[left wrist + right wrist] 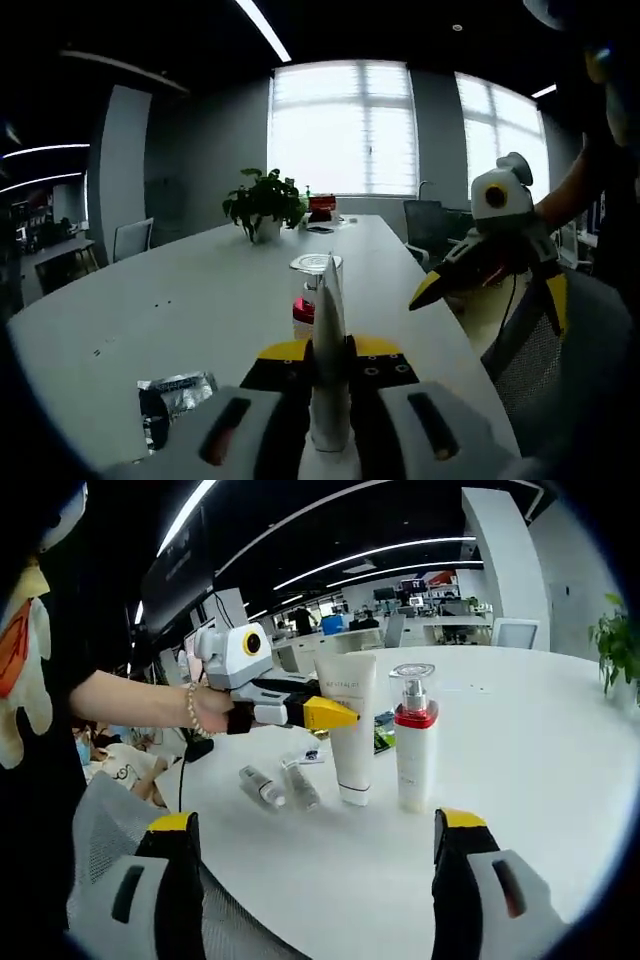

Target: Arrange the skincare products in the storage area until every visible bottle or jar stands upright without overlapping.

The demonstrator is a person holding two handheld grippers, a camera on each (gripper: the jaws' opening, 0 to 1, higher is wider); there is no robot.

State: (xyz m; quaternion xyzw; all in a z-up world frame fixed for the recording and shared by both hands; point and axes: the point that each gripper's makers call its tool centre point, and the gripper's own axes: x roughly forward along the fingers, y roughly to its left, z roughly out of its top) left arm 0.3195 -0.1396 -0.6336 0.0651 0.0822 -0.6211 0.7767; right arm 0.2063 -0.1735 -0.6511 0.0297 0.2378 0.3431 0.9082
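Skincare things stood and lay on the white table (540, 740). In the middle of the right gripper view, a white tube (349, 725) stood up, held at its top by the left gripper (335, 716), whose yellow jaws were clenched on it. A hand (212, 708) with a bead bracelet held that gripper out level from the left. Just right of the tube stood a pump bottle (414, 738) with a red band. Two small bottles (280, 785) lay flat at the lower left of the tube. The right gripper (318, 830) had its jaws spread wide, holding nothing.

In the left gripper view, the tube (329, 340) hid most of the pump bottle (305, 290). A crinkly silver packet (175, 395) lay at the lower left, hard to make out.
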